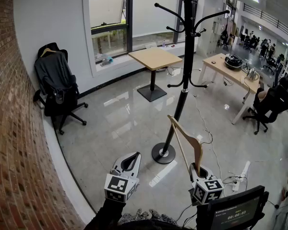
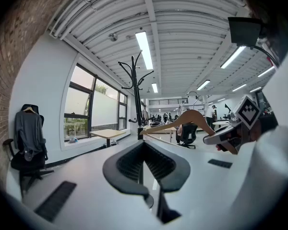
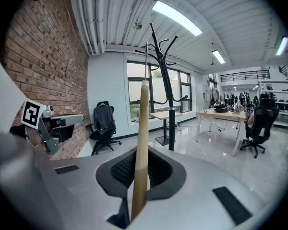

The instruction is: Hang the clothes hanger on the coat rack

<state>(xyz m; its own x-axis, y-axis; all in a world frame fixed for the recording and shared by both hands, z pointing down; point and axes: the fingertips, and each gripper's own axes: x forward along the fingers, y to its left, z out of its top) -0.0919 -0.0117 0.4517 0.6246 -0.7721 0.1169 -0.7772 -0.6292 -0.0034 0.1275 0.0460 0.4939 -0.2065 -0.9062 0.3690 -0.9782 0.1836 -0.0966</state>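
A black coat rack [image 1: 182, 95] stands on the glossy floor ahead, its round base [image 1: 163, 153] just beyond my grippers. My right gripper [image 1: 198, 169] is shut on a wooden clothes hanger [image 1: 185, 140], which rises tilted up and to the left toward the rack's pole. In the right gripper view the hanger [image 3: 143, 143] stands upright between the jaws of the right gripper [image 3: 141, 157], with the coat rack [image 3: 165, 80] behind it. My left gripper [image 1: 129, 162] is lower left of the base, shut and holding nothing. The left gripper view shows its jaws meeting at the left gripper [image 2: 143, 145] and the hanger [image 2: 192, 116] off to the right.
A brick wall [image 1: 14, 128] runs along the left. An office chair with a grey jacket [image 1: 57, 87] stands by it. A small square table [image 1: 155, 58] is behind the rack, a long desk [image 1: 230, 68] to the right. A power strip and cables [image 1: 240, 176] lie on the floor.
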